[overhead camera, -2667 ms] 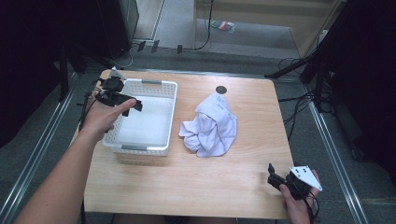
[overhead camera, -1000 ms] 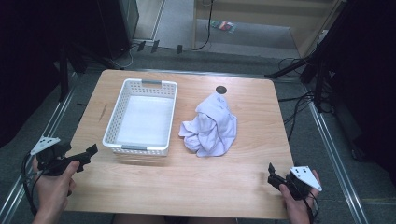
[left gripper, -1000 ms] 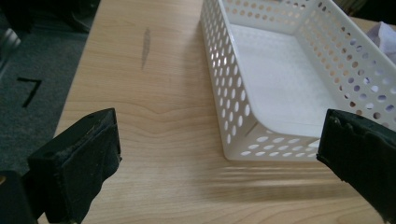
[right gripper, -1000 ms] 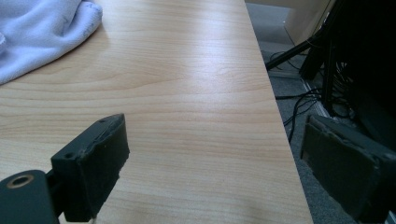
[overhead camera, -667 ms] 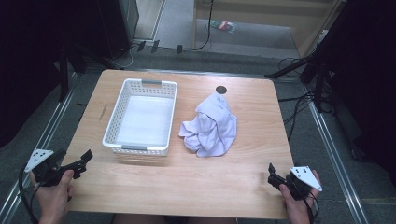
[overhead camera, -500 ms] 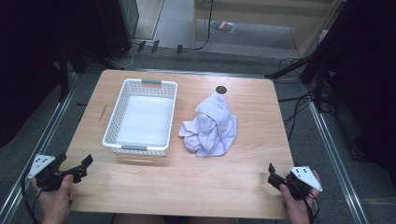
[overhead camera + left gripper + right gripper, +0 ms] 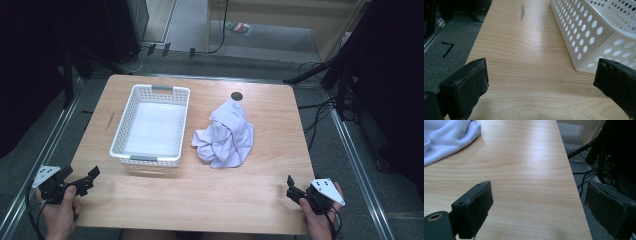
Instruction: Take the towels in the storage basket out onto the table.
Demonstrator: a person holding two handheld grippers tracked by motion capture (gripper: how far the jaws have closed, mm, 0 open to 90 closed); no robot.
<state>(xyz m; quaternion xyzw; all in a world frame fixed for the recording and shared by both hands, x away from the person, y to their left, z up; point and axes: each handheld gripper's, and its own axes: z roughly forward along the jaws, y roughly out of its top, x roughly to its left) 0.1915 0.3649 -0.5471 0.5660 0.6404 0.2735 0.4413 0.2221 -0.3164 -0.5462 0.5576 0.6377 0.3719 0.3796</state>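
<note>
Two things to deal with here: a crumpled pale lilac cloth (image 7: 225, 135) heaped up around the middle of the tabletop (image 7: 200, 200), a bit right of centre, and a white perforated plastic basket (image 7: 145, 159) just to its left, close but not touching. Nothing in the basket as far as visible.

Pretty sure about the cloth: soft, floppy, very light, zero risk of breaking. Not slippery either, but bound to droop and trail once lifted, so probably a snag risk on the basket rim. Best bet for a grip: pinch one of the raised folds near the top of the heap, or a thick bunched bit, rather than a flat edge lying against the wood. More layers in the pinch, less chance of slipping out.

Basket by contrast looks stiff and light, likely to skid on the smooth wood if nudged.

As for the tools: left tool (image 7: 90, 179) parked at the near left corner, jaws spread wide, gripping nothing and touching nothing. From the left gripper view, just bare wood between the jaws and the corner of the basket (image 7: 584, 37) a little ahead on one side. Right tool (image 7: 291, 189) at the near right corner, likewise spread wide with nothing in it; in the right gripper view, the edge of the cloth (image 7: 446, 137) well ahead, nowhere near the pads.
</note>
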